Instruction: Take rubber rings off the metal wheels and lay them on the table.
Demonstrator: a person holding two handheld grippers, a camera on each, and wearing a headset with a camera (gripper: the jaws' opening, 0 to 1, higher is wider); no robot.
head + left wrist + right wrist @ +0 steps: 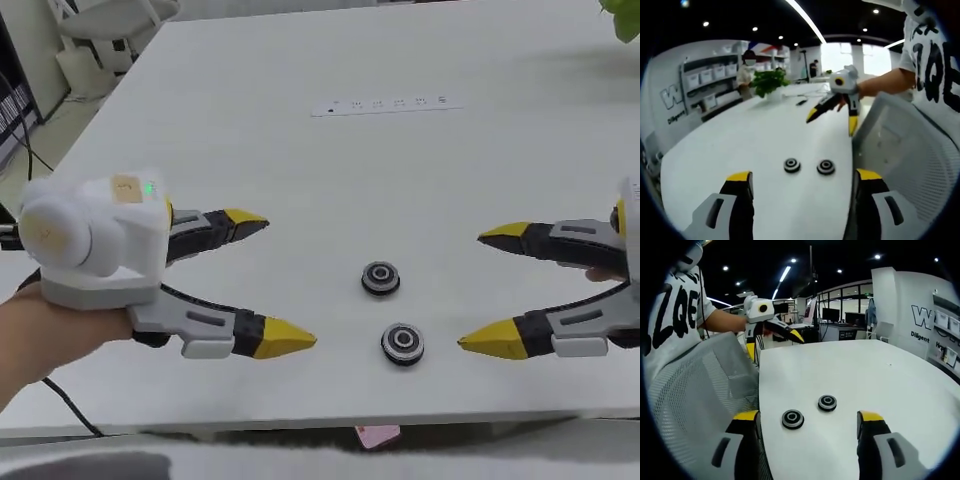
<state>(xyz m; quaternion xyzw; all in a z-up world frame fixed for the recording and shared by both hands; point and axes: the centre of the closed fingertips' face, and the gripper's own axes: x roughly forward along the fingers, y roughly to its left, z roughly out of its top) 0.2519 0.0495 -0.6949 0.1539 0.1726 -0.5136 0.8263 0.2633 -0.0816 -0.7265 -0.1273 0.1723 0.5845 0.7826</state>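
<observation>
Left gripper [288,282]: jaws spread wide, nothing between them, tips pointing to 3 o'clock in the head view. Right gripper [470,290]: jaws equally wide and empty, tips pointing to 9 o'clock. Both hover above the table [250,130], clear of the work.

Between the 2 grippers, close to the table's front edge, lie 2 wheels. The far wheel [380,278] sits just beside the near wheel [402,342], at about its 11 o'clock, and they are not touching. Your right tips are closer to the pair than your left.

Each wheel lies flat on its face with the axle hole pointing straight up. Being round, it has no long axis across the table. A dark rubber ring [386,343] looks seated around each rim.

Step, as judged: approach, before the 1st grasp, with 0 of 2 rings off.

Next move likely calls for 1 gripper to steady a wheel by its hub or edge. The other would then pinch the ring's outer lip and peel it off. A flat wheel offers little to pinch, so expect it to slide.
</observation>
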